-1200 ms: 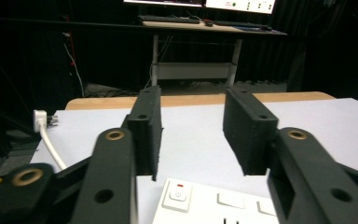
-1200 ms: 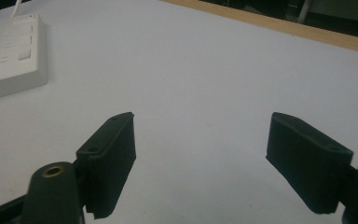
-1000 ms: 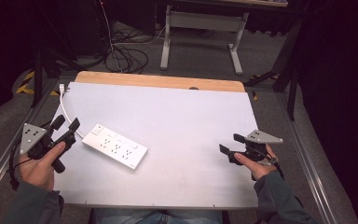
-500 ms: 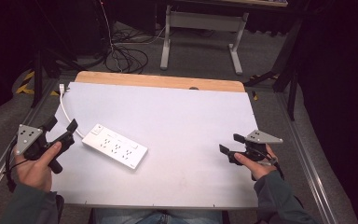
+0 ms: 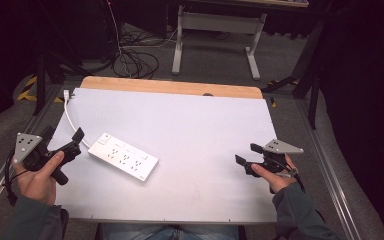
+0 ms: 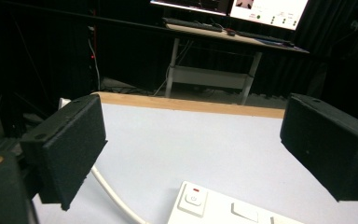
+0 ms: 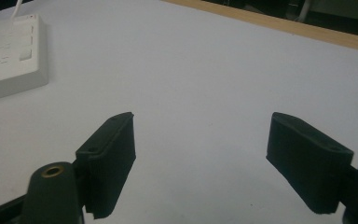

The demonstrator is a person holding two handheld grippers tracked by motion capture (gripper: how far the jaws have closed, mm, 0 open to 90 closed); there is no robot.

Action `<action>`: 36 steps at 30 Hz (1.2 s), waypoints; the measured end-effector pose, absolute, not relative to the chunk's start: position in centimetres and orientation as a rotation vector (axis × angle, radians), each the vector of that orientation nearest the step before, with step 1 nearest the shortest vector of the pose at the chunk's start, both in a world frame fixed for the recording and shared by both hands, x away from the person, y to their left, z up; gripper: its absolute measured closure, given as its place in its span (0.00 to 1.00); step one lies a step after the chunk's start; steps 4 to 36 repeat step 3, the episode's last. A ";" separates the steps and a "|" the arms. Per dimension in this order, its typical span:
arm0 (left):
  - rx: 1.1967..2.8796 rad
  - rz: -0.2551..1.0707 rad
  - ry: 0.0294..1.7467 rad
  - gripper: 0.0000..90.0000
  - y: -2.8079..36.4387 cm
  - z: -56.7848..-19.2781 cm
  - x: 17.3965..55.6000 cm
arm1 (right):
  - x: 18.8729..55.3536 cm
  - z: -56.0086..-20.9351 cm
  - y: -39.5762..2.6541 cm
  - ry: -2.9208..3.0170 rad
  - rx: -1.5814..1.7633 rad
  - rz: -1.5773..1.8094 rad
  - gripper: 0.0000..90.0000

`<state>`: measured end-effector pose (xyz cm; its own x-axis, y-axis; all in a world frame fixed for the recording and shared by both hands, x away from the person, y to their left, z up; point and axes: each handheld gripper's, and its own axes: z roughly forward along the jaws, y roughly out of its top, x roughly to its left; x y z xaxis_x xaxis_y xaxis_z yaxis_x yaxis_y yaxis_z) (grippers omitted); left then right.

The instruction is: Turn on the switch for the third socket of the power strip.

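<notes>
Both grippers held apart and empty, power strip on the table between them.

The left gripper (image 5: 62, 142), jaws just opened wide with nothing between them, sits at the table's (image 5: 205, 130) left edge, just beside the white power strip (image 5: 123, 156) and its cord (image 5: 70, 117). The right gripper (image 5: 248, 156), jaws apart and empty, rests near the right edge, well apart from the strip.

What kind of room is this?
Probably a lab or workshop: a white work table with a power strip, tangled cables on the floor, and lit computer screens on a desk behind.
</notes>
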<state>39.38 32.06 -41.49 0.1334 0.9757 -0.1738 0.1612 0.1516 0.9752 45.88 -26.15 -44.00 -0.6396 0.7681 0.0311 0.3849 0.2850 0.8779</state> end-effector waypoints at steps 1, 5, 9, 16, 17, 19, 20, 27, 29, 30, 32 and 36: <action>1.265 0.908 1.277 0.05 32.1 -41.5 39.4 | 45.9 -44.0 -26.2 2.160 1.041 1.307 0.27; 1.266 0.907 1.274 0.04 32.0 -41.5 39.4 | 45.9 -44.0 -26.2 2.161 1.042 1.305 0.27; 1.266 0.907 1.274 0.04 32.0 -41.5 39.4 | 45.9 -44.0 -26.2 2.161 1.042 1.305 0.27; 1.266 0.907 1.274 0.04 32.0 -41.5 39.4 | 45.9 -44.0 -26.2 2.161 1.042 1.305 0.27; 1.266 0.907 1.274 0.04 32.0 -41.5 39.4 | 45.9 -44.0 -26.2 2.161 1.042 1.305 0.27; 1.266 0.907 1.274 0.04 32.0 -41.5 39.4 | 45.9 -44.0 -26.2 2.161 1.042 1.305 0.27; 1.266 0.907 1.274 0.04 32.0 -41.5 39.4 | 45.9 -44.0 -26.2 2.161 1.042 1.305 0.27; 1.266 0.907 1.274 0.04 32.0 -41.5 39.4 | 45.9 -44.0 -26.2 2.161 1.042 1.305 0.27; 1.266 0.907 1.274 0.04 32.0 -41.5 39.4 | 45.9 -44.0 -26.2 2.161 1.042 1.305 0.27; 1.266 0.907 1.274 0.04 32.0 -41.5 39.4 | 45.9 -44.0 -26.2 2.161 1.042 1.305 0.27; 1.266 0.907 1.274 0.04 32.0 -41.5 39.4 | 45.9 -44.0 -26.2 2.161 1.042 1.305 0.27; 1.266 0.907 1.274 0.04 32.0 -41.5 39.4 | 45.9 -44.0 -26.2 2.161 1.042 1.305 0.27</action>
